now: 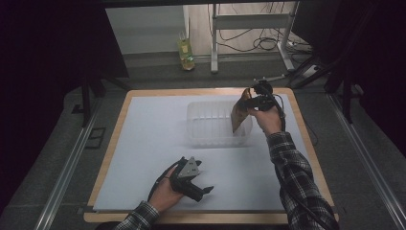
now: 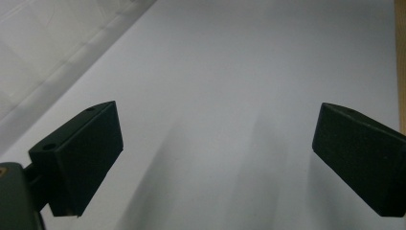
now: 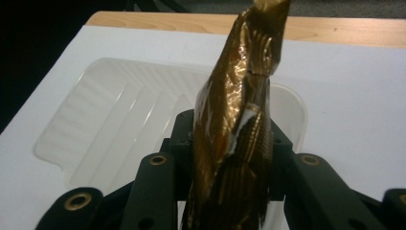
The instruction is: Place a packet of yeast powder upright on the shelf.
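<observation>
Right gripper [image 1: 249, 101] fingers clamp the gold wrapper [image 1: 239, 115], hanging below them over the tray [image 1: 210, 136]; drop-in is left. Left gripper [image 1: 201, 191] fingers wide, nothing between, low over the tabletop [image 1: 143, 143].

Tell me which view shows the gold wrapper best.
Right gripper view: the gold wrapper stands large between the right gripper jaws, shut on it, crinkled foil clear, above the tray. The high view shows it small and dark, hanging over the tray's right end. The left gripper view looks at white table and a tray corner instead.
</observation>
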The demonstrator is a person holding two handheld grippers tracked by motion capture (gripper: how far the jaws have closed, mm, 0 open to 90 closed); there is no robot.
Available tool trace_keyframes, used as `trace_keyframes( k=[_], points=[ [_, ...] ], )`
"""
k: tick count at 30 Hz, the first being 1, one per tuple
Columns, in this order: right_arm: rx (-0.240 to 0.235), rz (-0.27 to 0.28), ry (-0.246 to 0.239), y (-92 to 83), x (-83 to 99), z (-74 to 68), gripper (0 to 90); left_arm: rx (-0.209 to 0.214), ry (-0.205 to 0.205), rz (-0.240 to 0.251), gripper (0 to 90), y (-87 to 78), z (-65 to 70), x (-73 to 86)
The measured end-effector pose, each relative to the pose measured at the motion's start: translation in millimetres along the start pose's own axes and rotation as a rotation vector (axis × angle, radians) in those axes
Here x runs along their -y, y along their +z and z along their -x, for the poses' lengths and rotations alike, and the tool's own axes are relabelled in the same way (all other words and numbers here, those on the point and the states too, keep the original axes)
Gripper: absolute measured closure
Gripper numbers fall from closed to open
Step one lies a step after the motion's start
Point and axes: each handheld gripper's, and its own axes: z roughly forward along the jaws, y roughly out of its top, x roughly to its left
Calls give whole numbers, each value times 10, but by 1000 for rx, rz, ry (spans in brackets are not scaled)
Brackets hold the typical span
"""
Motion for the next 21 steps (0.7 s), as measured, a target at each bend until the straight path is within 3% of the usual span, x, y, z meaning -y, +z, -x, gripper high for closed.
trace_keyframes(
  k=[4, 6, 21],
  points=[
    [12, -24, -11, 136, 43, -31, 660, 1, 1, -2, 34, 1, 0, 0],
    [-4, -6, 0, 178, 69, -31, 659, 0, 0, -2, 34, 0, 0, -1],
    [9, 0, -25, 171, 78, -20, 618, 0, 3, -4, 35, 1, 2, 0]
  ],
)
